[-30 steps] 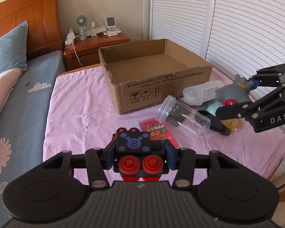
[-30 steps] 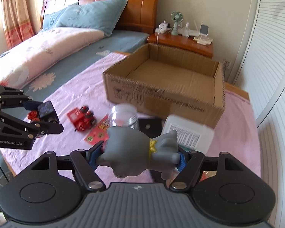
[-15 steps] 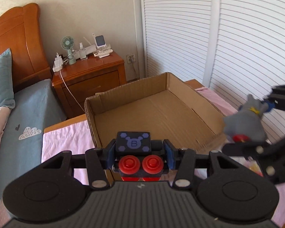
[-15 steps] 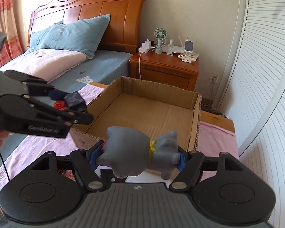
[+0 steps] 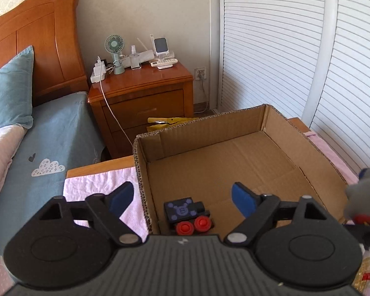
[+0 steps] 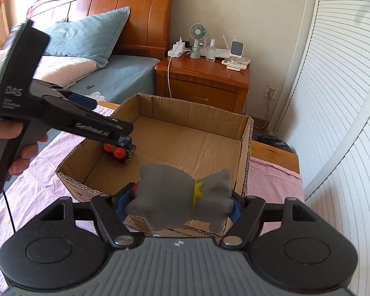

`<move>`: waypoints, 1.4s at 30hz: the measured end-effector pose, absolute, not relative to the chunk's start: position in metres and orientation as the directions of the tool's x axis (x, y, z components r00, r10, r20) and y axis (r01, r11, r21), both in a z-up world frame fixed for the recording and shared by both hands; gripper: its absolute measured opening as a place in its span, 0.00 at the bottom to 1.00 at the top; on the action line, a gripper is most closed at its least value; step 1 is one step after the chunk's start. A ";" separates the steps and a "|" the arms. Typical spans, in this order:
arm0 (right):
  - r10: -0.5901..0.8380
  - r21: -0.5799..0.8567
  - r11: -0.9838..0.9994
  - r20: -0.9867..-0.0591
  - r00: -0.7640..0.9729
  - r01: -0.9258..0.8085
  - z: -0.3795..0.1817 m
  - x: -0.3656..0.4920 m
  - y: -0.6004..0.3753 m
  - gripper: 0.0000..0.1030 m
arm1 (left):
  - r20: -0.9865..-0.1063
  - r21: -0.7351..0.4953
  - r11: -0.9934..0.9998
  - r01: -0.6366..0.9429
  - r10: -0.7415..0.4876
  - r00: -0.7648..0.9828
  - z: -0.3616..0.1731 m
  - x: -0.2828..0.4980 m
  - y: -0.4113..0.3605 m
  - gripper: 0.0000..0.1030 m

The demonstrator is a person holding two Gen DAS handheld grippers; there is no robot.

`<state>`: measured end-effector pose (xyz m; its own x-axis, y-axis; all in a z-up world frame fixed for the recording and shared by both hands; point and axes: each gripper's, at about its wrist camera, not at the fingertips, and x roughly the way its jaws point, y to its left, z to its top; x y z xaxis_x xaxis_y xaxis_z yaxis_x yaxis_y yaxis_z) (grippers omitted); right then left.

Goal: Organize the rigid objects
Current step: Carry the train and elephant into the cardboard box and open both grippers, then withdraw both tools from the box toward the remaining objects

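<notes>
An open cardboard box (image 5: pixel 278 120) (image 6: pixel 244 133) stands on the pink cloth. A black toy car with red wheels (image 5: pixel 188 215) lies inside it near the left front corner; it also shows in the right wrist view (image 6: pixel 119 149). My left gripper (image 5: pixel 182 198) is open above the car, its blue pads spread wide. My right gripper (image 6: pixel 177 204) is shut on a grey toy animal (image 6: pixel 177 197) with a yellow collar, held over the box's near wall. That toy shows at the right edge of the left wrist view (image 5: pixel 365 192).
A wooden nightstand (image 5: pixel 140 93) with a small fan (image 5: pixel 114 49) and chargers stands behind the box. The bed with a blue pillow (image 5: pixel 7 91) lies to the left. White louvred doors (image 5: pixel 308 49) close the right side. A dark bin (image 6: pixel 271 141) sits behind the box.
My left gripper opened and let go of the toy car, which now lies in the box. Both grippers moved forward over the box. The right still holds the grey toy.
</notes>
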<state>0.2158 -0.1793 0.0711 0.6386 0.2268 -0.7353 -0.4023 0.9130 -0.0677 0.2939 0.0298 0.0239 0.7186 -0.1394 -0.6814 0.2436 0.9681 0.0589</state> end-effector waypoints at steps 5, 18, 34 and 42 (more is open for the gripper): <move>0.235 -0.050 0.912 -0.749 0.620 -0.407 0.068 0.235 -0.175 0.75 | -0.693 0.057 0.961 0.270 -0.156 0.704 0.031 0.280 0.038 0.88; 0.190 -0.062 0.929 -0.764 0.616 -0.364 0.059 0.294 -0.149 0.88 | -0.703 0.062 0.950 0.305 -0.176 0.689 0.039 0.231 0.062 0.91; 0.270 -0.019 0.912 -0.724 0.635 -0.409 0.092 0.214 -0.169 1.00 | -0.682 0.073 0.960 0.272 -0.151 0.716 0.055 0.169 0.056 0.93; 0.295 0.015 0.913 -0.713 0.636 -0.407 0.089 0.168 -0.191 1.00 | -0.640 0.120 0.972 0.202 -0.080 0.764 0.051 0.127 0.051 0.94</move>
